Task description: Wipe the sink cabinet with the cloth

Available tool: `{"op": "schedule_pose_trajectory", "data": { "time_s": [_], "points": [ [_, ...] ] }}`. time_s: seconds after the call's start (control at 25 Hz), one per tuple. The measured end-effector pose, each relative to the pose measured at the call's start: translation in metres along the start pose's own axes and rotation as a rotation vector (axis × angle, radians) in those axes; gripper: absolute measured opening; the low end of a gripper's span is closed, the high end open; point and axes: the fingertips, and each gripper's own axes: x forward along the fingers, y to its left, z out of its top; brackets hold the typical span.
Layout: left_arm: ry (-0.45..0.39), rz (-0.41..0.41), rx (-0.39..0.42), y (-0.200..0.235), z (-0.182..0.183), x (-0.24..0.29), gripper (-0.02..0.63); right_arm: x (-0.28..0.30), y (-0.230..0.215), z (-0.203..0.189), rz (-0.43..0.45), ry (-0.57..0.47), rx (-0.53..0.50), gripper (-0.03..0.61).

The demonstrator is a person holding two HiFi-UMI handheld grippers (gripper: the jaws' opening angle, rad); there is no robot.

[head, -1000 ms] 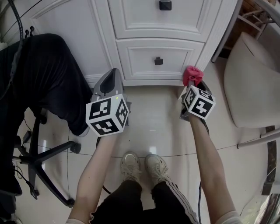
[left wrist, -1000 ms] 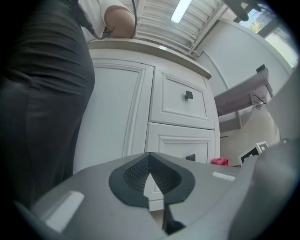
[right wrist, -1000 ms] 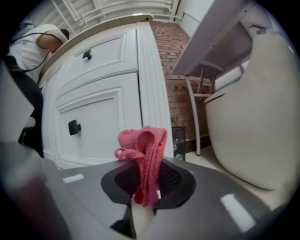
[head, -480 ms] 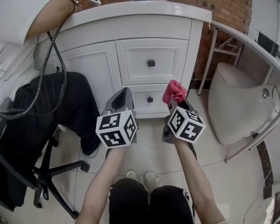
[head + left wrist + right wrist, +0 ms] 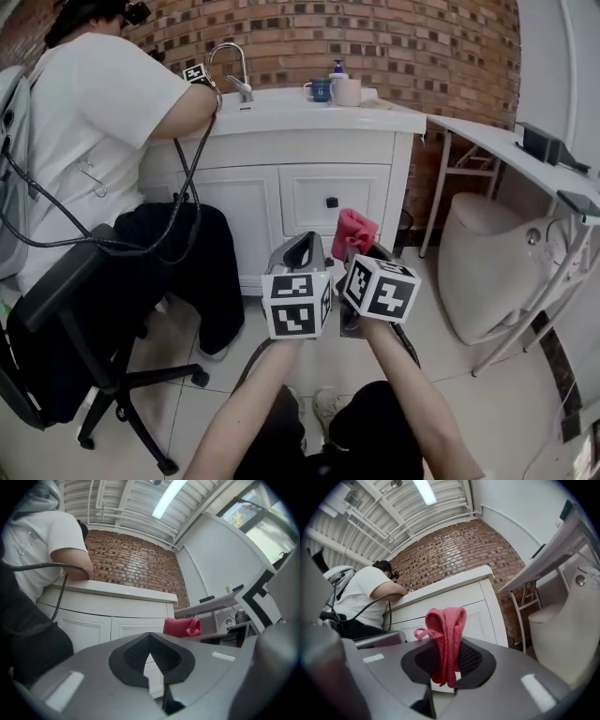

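Both grippers are held up side by side in front of the person, marker cubes facing the head camera. Right gripper (image 5: pixel 359 249): jaws clamped on the pink cloth (image 5: pixel 354 231). Its own view shows the cloth (image 5: pixel 446 639) bunched and folded, pinched between the dark pads (image 5: pixel 471 659), with most of it standing above the jaws and a small loop hanging to the left. Left gripper (image 5: pixel 300 247): jaws together, pads meeting in a point, nothing between them in its own view (image 5: pixel 150 654). From there the cloth (image 5: pixel 182 626) shows just to the right. The white sink cabinet (image 5: pixel 253 202) stands ahead, beyond both grippers. The cloth is in the air in front of it, not touching it, and in the head view it lies below the drawer with the dark knob (image 5: pixel 331 202). On the cabinet top are a chrome tap (image 5: pixel 234 67), a blue cup (image 5: pixel 322 90), a beige cup (image 5: pixel 348 91) and a pump bottle (image 5: pixel 337 67). A brick wall (image 5: pixel 394 37) runs behind. At the left another person in a white shirt (image 5: pixel 98 122) sits on an office chair (image 5: pixel 66 300), one arm over the counter edge, black cables trailing from it. At the right are a white tabletop (image 5: pixel 497 141) and, beneath it, a rounded white fixture (image 5: pixel 483 258). The floor is pale tile (image 5: pixel 225 394).
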Motion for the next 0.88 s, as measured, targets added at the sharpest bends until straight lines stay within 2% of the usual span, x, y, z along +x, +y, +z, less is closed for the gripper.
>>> {"op": "schedule_pose_trajectory", "data": {
  "time_s": [0.12, 0.2, 0.32, 0.44, 0.6, 0.88],
  "points": [
    [0.04, -0.018, 0.04, -0.003, -0.021, -0.01, 0.015, -0.01, 0.014, -0.009, 0.045, -0.02, -0.168, 0.063],
    [0.036, -0.048, 0.054, -0.009, -0.024, -0.015, 0.015, -0.017, 0.027, -0.014, 0.088, -0.017, -0.225, 0.063],
    [0.002, -0.052, 0.015, -0.007, -0.019, -0.023, 0.015, -0.024, 0.035, -0.014, 0.124, -0.015, -0.222, 0.063],
    [-0.007, -0.028, 0.014, 0.0, -0.016, -0.024, 0.015, -0.027, 0.013, -0.009, 0.062, -0.03, -0.239, 0.063],
    [0.009, -0.011, 0.053, 0.009, -0.022, -0.019, 0.015, -0.025, -0.015, -0.026, 0.007, 0.033, -0.209, 0.063],
    [0.018, -0.011, -0.01, 0.013, -0.023, -0.016, 0.015, -0.027, -0.02, -0.027, 0.016, 0.044, -0.233, 0.061]
  ]
}}
